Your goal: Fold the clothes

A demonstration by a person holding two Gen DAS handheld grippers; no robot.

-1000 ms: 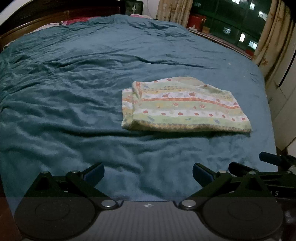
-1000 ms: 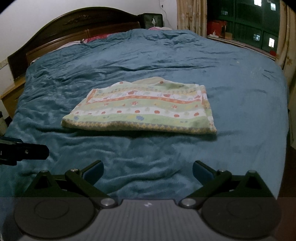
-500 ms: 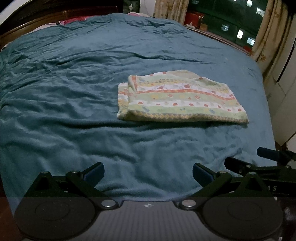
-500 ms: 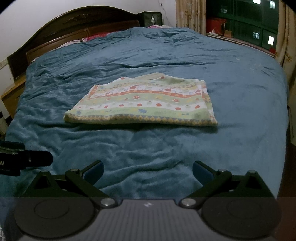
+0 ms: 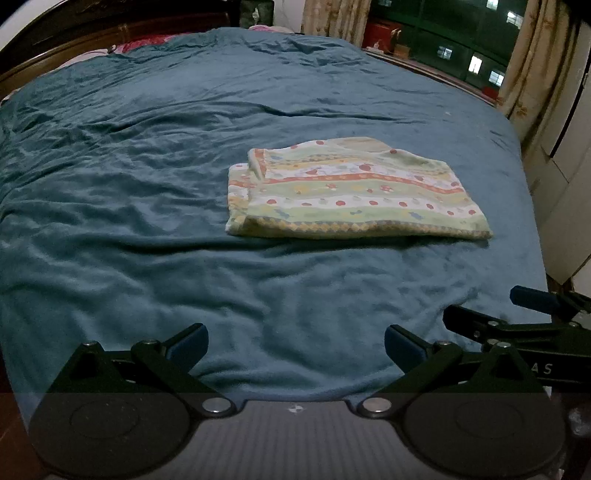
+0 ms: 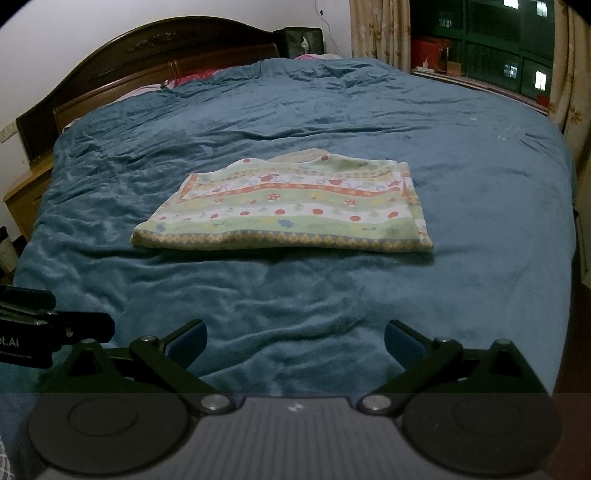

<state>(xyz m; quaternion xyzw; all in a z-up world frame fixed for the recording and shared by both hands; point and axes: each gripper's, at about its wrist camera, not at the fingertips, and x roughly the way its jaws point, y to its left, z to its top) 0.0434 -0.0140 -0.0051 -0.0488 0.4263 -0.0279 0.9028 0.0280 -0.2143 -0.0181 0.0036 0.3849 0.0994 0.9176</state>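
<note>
The shirt [image 5: 354, 192] lay folded flat on the bed [image 5: 147, 184]. Both tongs [image 5: 295, 341] [image 6: 295, 339] hung apart and empty, probably because the folding looked done.

Wide bed under a rumpled teal blanket [image 5: 147, 221], folded striped garment [image 5: 354, 192] flat upon it.

This is a bedroom in a home. A big bed [image 6: 480, 184] fills the room — it has a soft blue blanket [image 6: 295, 110] and a dark wooden headboard [image 6: 147, 55]. A pink pillow [image 6: 192, 78] peeks out at the top. A small wooden table [image 6: 26, 195] stands beside the bed. Flowery curtains [image 6: 380, 29] hang by a window [image 6: 517, 44] — it is dark outside, with lit windows that look like other buildings.
</note>
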